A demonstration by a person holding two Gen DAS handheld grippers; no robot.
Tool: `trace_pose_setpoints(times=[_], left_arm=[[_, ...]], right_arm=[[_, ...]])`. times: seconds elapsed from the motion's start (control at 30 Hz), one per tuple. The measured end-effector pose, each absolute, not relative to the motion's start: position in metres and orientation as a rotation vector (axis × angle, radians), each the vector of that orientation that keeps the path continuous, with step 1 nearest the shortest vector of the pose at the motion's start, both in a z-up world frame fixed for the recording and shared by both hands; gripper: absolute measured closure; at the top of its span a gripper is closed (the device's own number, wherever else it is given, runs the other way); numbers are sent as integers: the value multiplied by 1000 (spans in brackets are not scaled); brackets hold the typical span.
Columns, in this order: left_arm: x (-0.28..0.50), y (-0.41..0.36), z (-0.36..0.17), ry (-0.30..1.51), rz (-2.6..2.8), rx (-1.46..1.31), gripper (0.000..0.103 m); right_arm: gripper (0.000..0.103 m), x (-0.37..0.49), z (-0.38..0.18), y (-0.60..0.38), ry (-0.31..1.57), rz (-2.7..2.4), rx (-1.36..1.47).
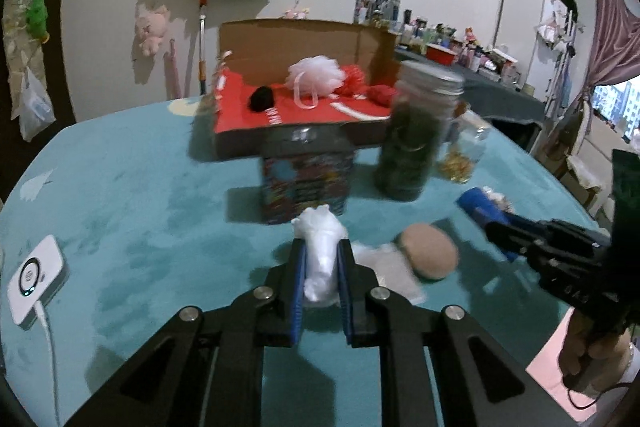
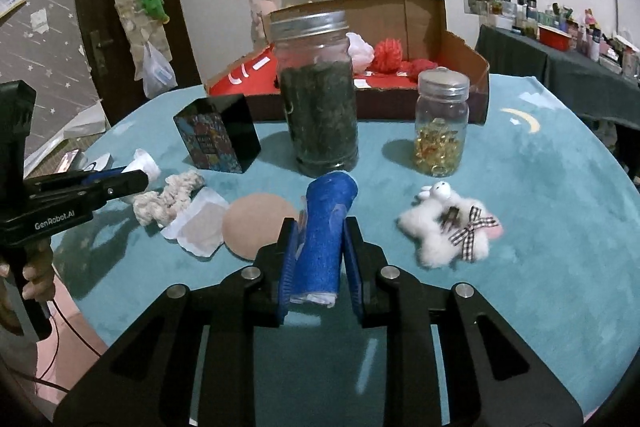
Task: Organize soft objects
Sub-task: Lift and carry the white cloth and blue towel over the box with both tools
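My left gripper [image 1: 322,255] is shut on a white soft bundle [image 1: 320,255], held above the teal table; it also shows in the right wrist view [image 2: 144,163]. My right gripper [image 2: 320,243] is shut on a rolled blue cloth [image 2: 326,227], seen at right in the left wrist view [image 1: 478,205]. A cardboard box [image 1: 296,131] with a red lining stands behind and holds a white bath pouf [image 1: 316,71], red yarn [image 2: 388,55] and a black ball [image 1: 262,98]. On the table lie a round tan pad [image 2: 256,223], a white pad [image 2: 200,225], a cream knitted piece [image 2: 168,201] and a fluffy white plush with a checked bow [image 2: 452,227].
A tall jar of dark leaves [image 2: 318,99], a small jar of yellow capsules [image 2: 440,123] and a black patterned box [image 2: 218,139] stand before the cardboard box. A white charger with cable [image 1: 34,279] lies at left. A cluttered dark table [image 2: 560,59] stands at right.
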State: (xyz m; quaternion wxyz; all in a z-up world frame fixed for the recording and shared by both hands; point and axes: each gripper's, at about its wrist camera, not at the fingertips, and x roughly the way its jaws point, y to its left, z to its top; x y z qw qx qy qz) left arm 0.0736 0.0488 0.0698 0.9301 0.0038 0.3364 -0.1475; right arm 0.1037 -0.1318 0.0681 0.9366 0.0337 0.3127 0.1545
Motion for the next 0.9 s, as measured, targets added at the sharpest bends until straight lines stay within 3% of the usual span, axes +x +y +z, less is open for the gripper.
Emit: trace_pose_setpoints(times=[0.47,0.9], left_arm=[[84,-2,83,666,-389,7,87],[96,-28,62,719,-456,-15,87]], right_arm=[[82,115,77,-148,621,385,106],[82,119,77,-146,620,406,125]])
